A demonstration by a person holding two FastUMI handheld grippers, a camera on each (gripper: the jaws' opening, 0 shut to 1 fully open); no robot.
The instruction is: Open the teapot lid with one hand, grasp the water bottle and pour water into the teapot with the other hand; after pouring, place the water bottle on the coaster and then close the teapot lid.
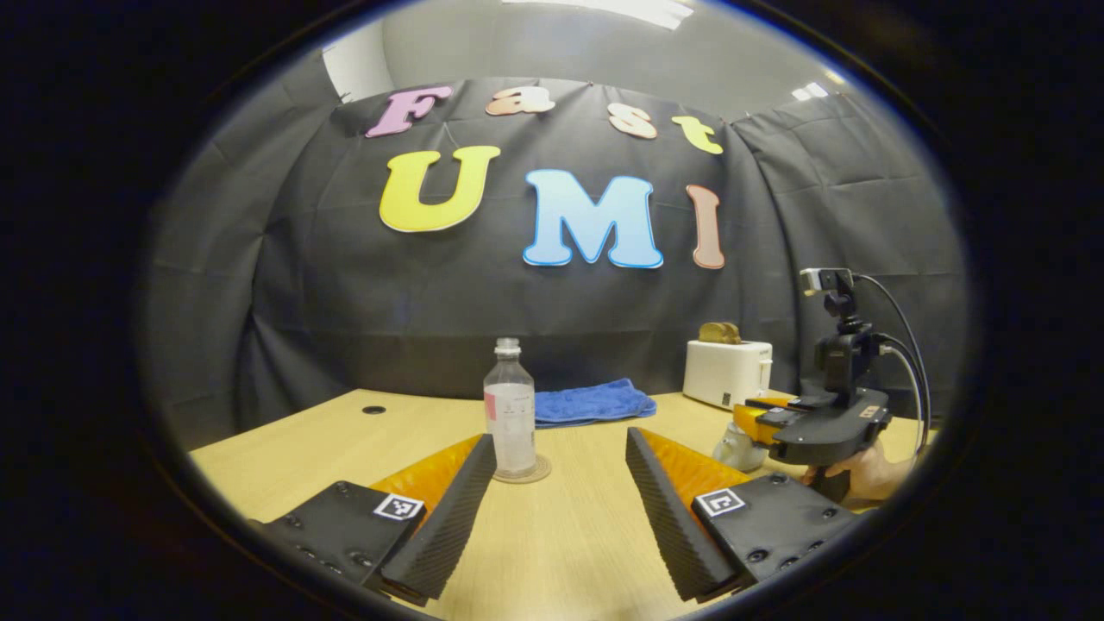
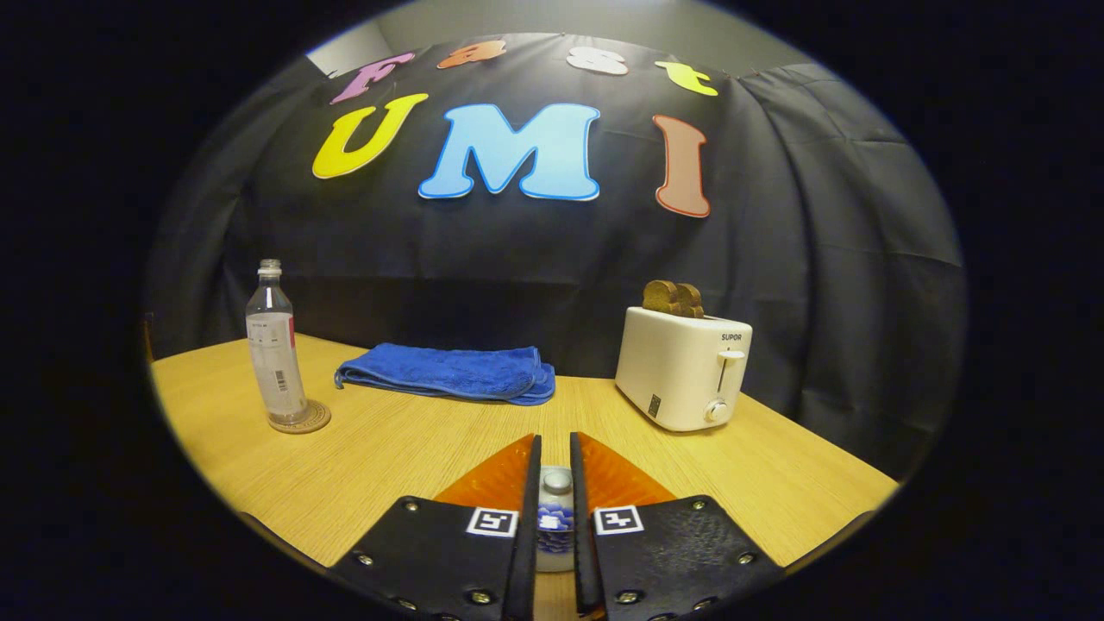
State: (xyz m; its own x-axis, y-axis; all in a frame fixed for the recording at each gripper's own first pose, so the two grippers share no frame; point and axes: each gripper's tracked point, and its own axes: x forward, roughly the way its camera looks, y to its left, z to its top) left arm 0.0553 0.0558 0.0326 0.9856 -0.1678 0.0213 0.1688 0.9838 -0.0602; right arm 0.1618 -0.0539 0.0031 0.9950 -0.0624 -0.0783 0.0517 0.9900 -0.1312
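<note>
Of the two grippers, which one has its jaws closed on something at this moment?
The right gripper: its jaws pinch the teapot lid. The left gripper is spread wide, empty, facing the water bottle.

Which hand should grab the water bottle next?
The left one. Its tool is open and points at the water bottle, which stands on the coaster just ahead. The right tool is busy, closed around the teapot lid.

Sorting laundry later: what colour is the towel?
Blue; the towel shows best in the right gripper view.
</note>
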